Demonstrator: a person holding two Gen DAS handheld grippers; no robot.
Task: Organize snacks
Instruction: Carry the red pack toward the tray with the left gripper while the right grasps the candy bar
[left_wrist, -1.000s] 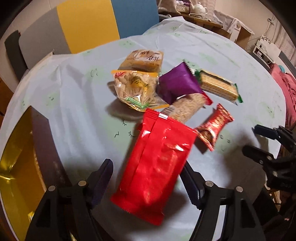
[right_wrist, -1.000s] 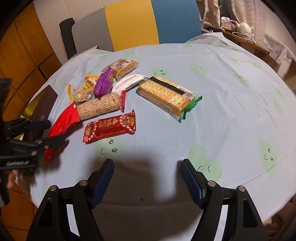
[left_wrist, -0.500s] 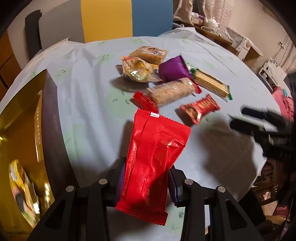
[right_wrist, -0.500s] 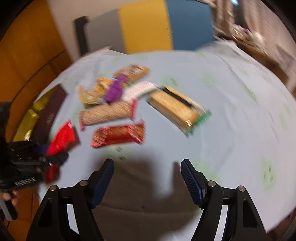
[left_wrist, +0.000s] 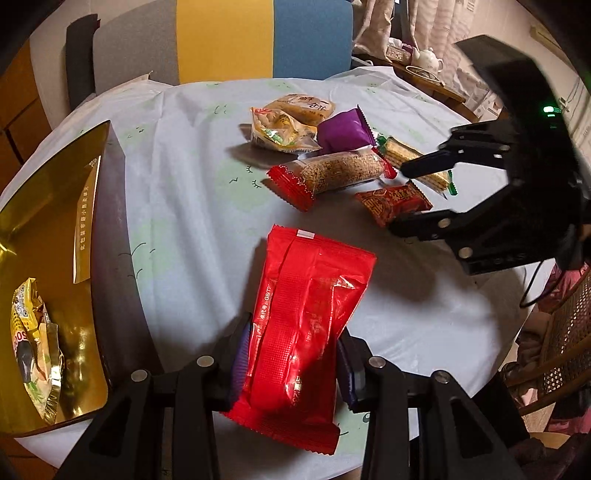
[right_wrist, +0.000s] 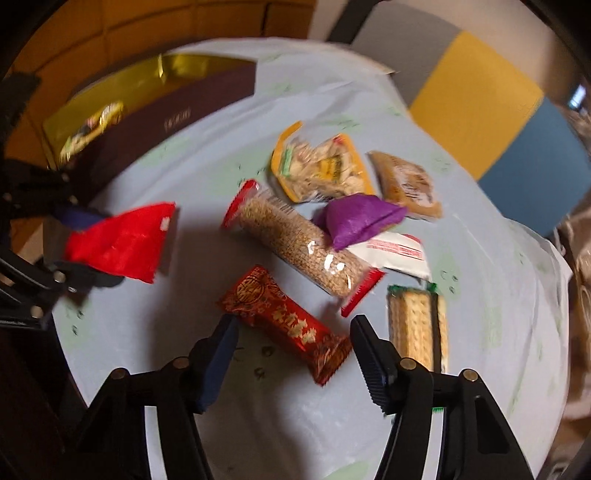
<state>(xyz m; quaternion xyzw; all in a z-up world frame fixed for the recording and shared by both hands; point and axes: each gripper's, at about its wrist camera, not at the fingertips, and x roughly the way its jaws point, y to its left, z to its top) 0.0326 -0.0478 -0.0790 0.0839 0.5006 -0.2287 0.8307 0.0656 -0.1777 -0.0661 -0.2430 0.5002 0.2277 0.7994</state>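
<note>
The left gripper (left_wrist: 291, 363) clamps the red packet (left_wrist: 303, 325), its lower part hiding the fingers. The right gripper (right_wrist: 291, 354), closing, straddles the blurred patterned red bar (right_wrist: 286, 325) beside it, untouched.

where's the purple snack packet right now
In the right wrist view the purple packet lies mid-pile on the table, overlapping the long sesame bar, just below the peanut bag.

Left claw (left_wrist: 291, 354) has clamped the red packet (left_wrist: 303, 321).
</note>
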